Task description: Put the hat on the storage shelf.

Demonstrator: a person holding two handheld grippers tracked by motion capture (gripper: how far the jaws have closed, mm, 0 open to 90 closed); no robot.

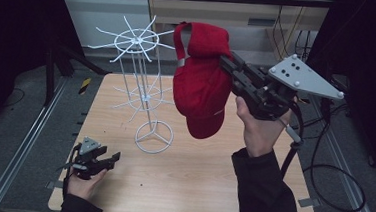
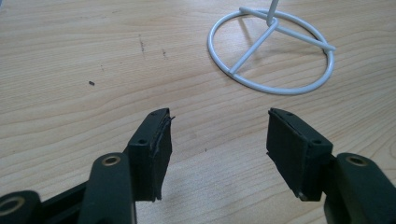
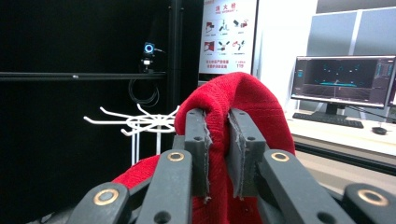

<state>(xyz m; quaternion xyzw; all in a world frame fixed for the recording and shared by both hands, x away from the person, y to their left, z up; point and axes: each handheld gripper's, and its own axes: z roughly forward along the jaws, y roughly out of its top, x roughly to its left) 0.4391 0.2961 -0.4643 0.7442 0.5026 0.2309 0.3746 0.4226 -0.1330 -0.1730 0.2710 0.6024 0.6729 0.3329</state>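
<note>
Two grippers are in hand at the wooden table (image 1: pixel 196 177). The right gripper (image 1: pixel 227 61) is raised high above the tabletop, its jaws clamped together on a fold of the red cap (image 1: pixel 200 84), which hangs down from them with its brim lowest. In the right gripper view the cloth bulges up between and over the pads (image 3: pixel 201 140). Just beyond the cap, away from this gripper, stands the white wire rack (image 1: pixel 140 82), its top hooks near the cap's strap. The left gripper (image 1: pixel 113 158) rests low on the table, jaws spread apart with nothing between them, the rack's ring base (image 2: pixel 273 51) a little ahead of it.
</note>
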